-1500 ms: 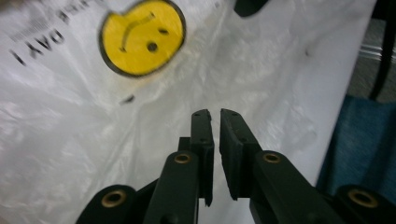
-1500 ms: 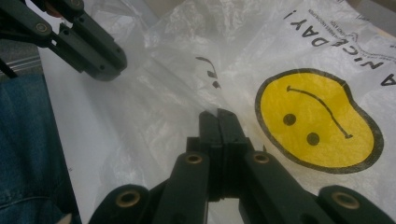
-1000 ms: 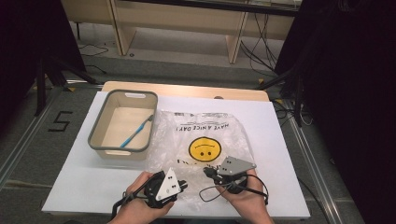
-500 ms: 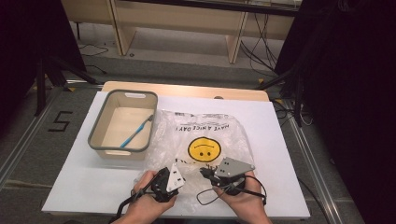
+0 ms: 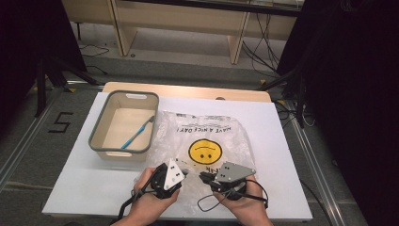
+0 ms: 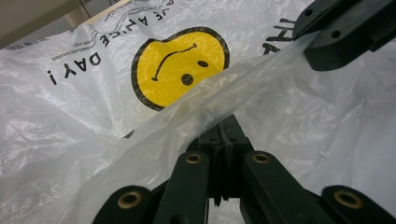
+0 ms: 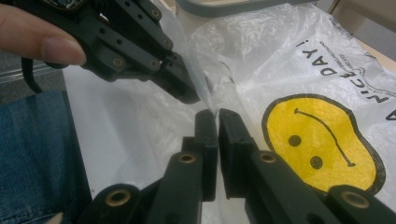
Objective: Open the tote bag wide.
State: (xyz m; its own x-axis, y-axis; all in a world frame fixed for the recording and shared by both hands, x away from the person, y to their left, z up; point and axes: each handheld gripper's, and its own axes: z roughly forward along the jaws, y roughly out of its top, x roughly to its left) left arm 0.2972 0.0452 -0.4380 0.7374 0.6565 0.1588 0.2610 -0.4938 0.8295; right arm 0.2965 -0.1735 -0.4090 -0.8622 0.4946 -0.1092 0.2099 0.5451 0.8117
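The bag lies flat on the table, just right of the bin. Both claws sit at its near edge. The left claw pinches a raised fold of the bag. The right claw has just been opening a little, its jaws a crack apart with thin bag film between them.

The thin, translucent white plastic bag, printed with a yellow smiley face and black lettering, lies crumpled and flat just ahead of both grippers. Its near edge is lifted, a fold pinched in the left gripper, beside the right gripper.
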